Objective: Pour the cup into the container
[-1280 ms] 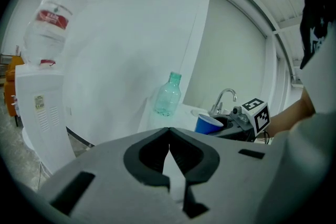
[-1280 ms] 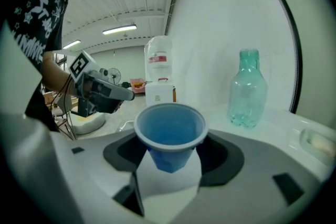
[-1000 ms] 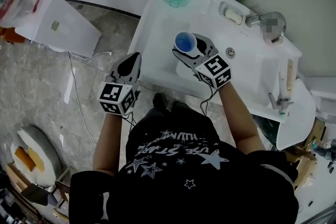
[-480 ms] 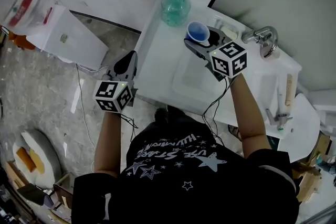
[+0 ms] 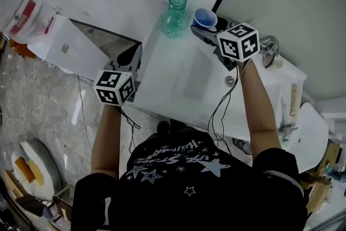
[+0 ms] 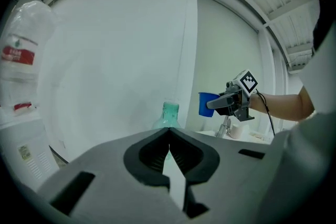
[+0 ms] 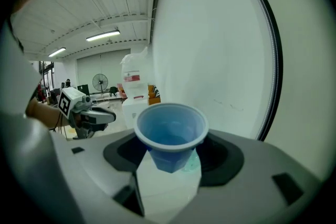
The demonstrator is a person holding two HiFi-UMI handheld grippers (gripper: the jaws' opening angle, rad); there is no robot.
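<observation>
**Head view.** My right tongs [image 5: 208,28] grip the blue cup [image 5: 205,18], held upright just beside the neck of the green bottle [image 5: 175,14]. The bottle stands at the far end of the white counter [image 5: 178,84]. My left tongs [image 5: 130,58] hover at the counter's left edge, apart from the bottle.

**Left gripper view.** My jaws are pressed together with nothing between them. The bottle stands straight ahead, and the cup is to its right, about level with its mouth.

**Right gripper view.** My jaws clasp the cup below its rim. I cannot tell what it contains.
</observation>
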